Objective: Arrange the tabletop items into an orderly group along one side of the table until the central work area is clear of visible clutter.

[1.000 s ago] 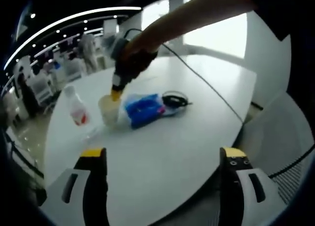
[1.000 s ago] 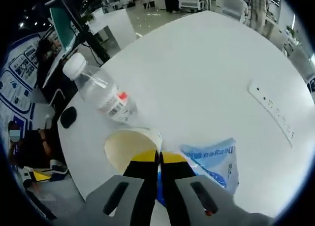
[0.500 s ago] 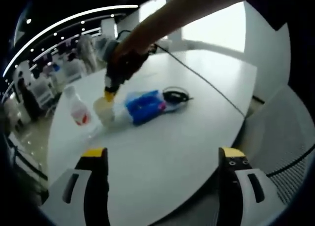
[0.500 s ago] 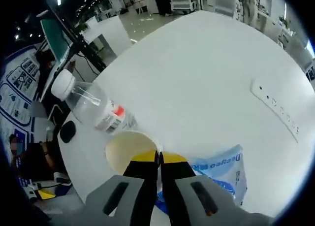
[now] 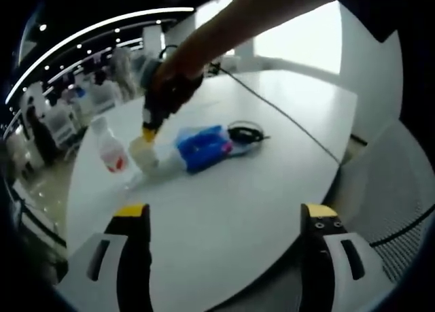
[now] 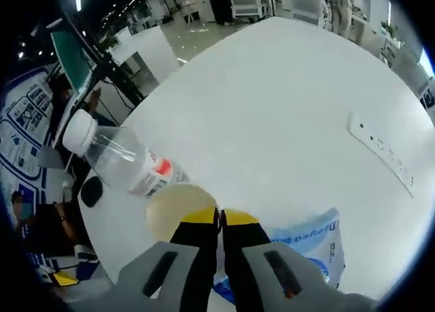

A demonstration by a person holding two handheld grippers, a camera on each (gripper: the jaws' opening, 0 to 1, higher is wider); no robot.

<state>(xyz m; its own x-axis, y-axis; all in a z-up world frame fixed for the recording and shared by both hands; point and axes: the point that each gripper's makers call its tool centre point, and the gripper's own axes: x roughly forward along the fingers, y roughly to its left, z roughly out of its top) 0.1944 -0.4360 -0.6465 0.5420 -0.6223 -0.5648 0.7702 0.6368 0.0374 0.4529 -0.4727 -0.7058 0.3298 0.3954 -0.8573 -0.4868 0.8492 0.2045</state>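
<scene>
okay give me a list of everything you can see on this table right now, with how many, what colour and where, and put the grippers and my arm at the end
round white table: one, white, under everything
clear plastic bottle with white cap and red label: one, clear, near the table edge, beside the cup
pale paper cup: one, cream, between bottle and packet
blue plastic packet: one, blue, beside the cup
black coiled cable: one, black, beyond the packet
white power strip: one, white, far side of the table
left gripper: one, grey with yellow tips, open over bare table
right gripper: one, same colours, shut on the cup's rim
person's arm: one, holding the right gripper
</scene>
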